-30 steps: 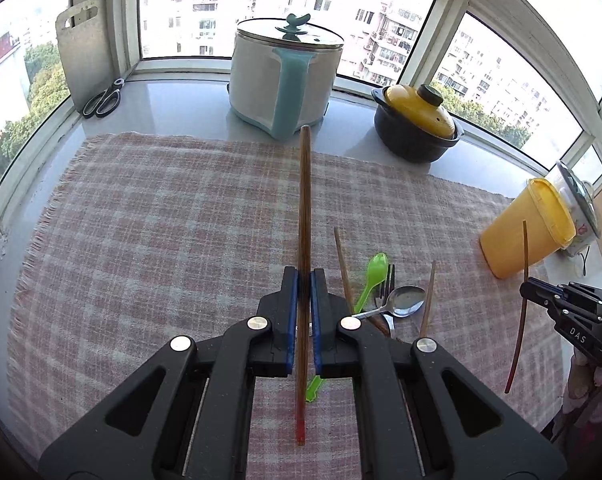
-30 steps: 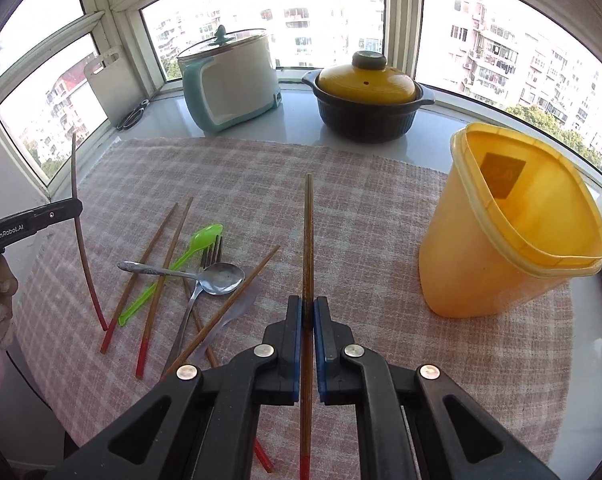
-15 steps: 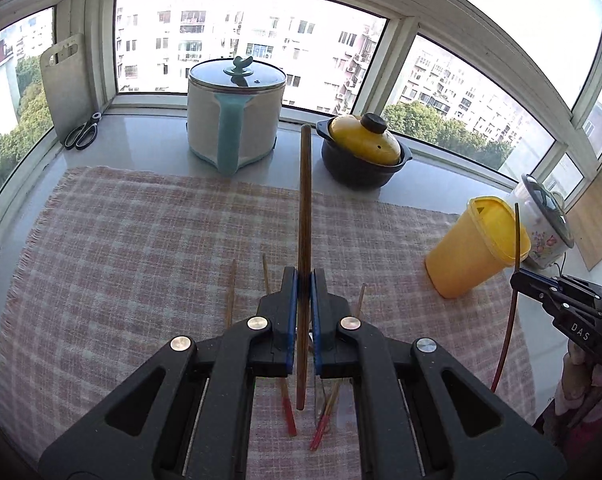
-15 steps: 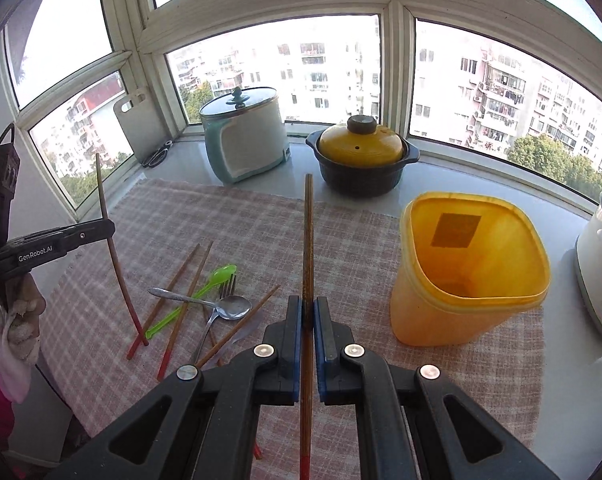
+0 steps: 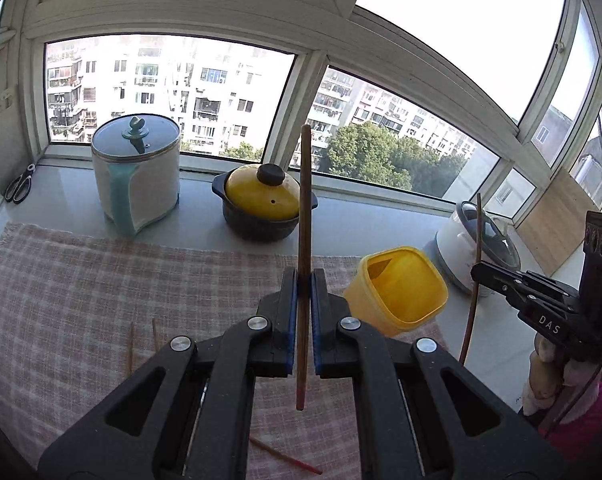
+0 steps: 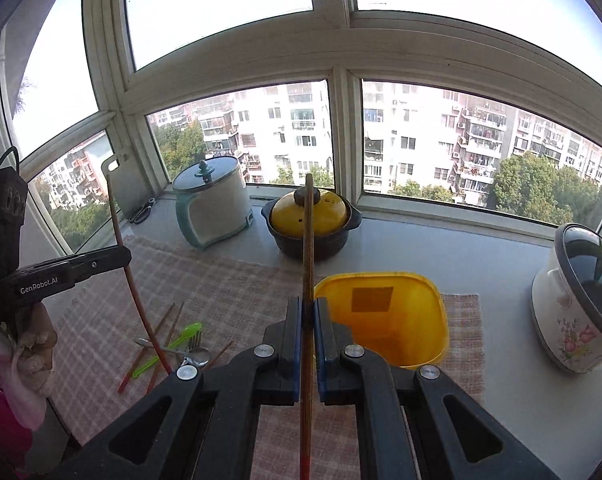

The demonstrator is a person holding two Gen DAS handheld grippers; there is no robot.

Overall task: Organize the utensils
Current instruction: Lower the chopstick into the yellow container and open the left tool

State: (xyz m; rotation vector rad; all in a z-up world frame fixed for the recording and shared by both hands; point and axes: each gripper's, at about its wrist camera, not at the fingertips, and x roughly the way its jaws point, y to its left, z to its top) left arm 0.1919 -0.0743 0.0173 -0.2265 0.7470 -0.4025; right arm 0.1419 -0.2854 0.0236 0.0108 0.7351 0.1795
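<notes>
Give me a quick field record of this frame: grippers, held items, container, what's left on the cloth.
left gripper: shut on chopstick, held clear of the cloth
right gripper: shut on second chopstick, also lifted
yellow bin: upright on the cloth, open, nothing seen inside
left on cloth: chopsticks, green spoon, metal spoon, fork
background: white cooker, yellow-lidded pot
step not done: neither chopstick is in the bin
</notes>
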